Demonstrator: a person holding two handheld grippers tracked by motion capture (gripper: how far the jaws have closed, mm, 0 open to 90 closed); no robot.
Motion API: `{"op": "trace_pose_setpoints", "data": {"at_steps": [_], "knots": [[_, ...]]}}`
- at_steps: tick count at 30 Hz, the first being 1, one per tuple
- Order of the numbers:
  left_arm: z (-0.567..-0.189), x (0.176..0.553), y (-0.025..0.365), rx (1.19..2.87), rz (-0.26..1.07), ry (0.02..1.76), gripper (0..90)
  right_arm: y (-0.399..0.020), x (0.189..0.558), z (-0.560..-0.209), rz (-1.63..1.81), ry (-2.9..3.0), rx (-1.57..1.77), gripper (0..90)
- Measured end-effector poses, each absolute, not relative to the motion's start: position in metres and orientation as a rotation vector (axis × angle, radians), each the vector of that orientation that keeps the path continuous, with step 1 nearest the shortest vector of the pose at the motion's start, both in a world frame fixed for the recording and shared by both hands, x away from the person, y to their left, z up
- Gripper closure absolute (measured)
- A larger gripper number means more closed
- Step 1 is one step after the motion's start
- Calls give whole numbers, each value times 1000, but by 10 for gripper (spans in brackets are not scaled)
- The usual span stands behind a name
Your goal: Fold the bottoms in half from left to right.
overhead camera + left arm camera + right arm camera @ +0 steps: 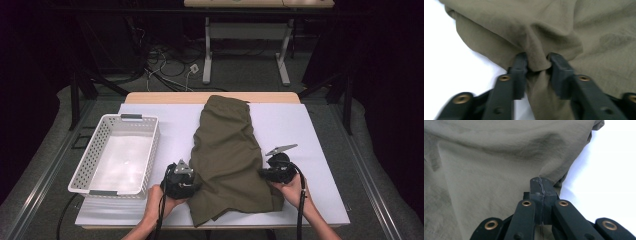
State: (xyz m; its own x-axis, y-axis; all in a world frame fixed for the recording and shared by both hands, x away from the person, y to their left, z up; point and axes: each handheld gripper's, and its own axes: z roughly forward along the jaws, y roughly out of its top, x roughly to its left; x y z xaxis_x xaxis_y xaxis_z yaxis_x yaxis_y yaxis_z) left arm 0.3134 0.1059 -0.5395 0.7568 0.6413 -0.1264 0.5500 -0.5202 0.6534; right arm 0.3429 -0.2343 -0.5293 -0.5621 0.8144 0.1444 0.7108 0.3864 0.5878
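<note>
An olive-green garment (227, 155) is seen in the high view laid lengthwise down the middle of a white sheet (310, 150) that covers the table, its narrow end toward the upper centre of the frame and its wider end toward the lower centre. A white perforated basket (102, 137) stands at the left of the frame, apart from the cloth. The left gripper (187, 184) is placed at the garment's left edge in the lower centre-left, and the right gripper (267, 172) at its right edge in the lower centre-right; a hand is seen behind each.

How the jaws stand cannot be read from the high view, since each tip is lost against the dark cloth. That is supplied by the gripper views. In the left gripper view, the left gripper (537, 63) is seen at the centre with a bunched fold of the garment (584, 30) gathered between its two black jaws, which press on the fold from both sides with a small gap kept open by the cloth. In the right gripper view, the right gripper (540, 185) is seen with its jaws pressed flat together at the garment's (486, 170) edge; whether a thin layer of fabric is caught between them cannot be told. The white sheet (609, 182) is shown at the right of that frame.
</note>
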Motion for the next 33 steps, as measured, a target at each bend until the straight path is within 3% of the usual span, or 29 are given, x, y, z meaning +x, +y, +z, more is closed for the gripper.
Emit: {"op": "trace_pose_setpoints", "data": {"at_steps": [6, 13, 18, 20, 24, 26, 30, 33], "knots": [[-541, 314, 105, 2227, 162, 876, 864, -238, 339, -519, 939, 2415, 1349, 900], [-524, 313, 90, 2162, 133, 837, 873, -254, 342, -495, 882, 2290, 1318, 900], [-533, 320, 77, 2177, 105, 847, 854, -255, 352, -508, 736, 2286, 1321, 899], [-536, 321, 77, 2195, 105, 859, 791, -256, 352, -515, 730, 2304, 1333, 819], [-539, 312, 80, 2216, 110, 900, 473, -256, 343, -513, 811, 2366, 1341, 555], [-541, 306, 78, 2240, 93, 881, 397, -253, 337, -514, 839, 2411, 1325, 461], [-544, 298, 73, 2291, 122, 840, 427, -245, 328, -520, 828, 2514, 1314, 365], [-548, 297, 70, 2321, 139, 816, 538, -239, 324, -528, 815, 2555, 1343, 415]]}}
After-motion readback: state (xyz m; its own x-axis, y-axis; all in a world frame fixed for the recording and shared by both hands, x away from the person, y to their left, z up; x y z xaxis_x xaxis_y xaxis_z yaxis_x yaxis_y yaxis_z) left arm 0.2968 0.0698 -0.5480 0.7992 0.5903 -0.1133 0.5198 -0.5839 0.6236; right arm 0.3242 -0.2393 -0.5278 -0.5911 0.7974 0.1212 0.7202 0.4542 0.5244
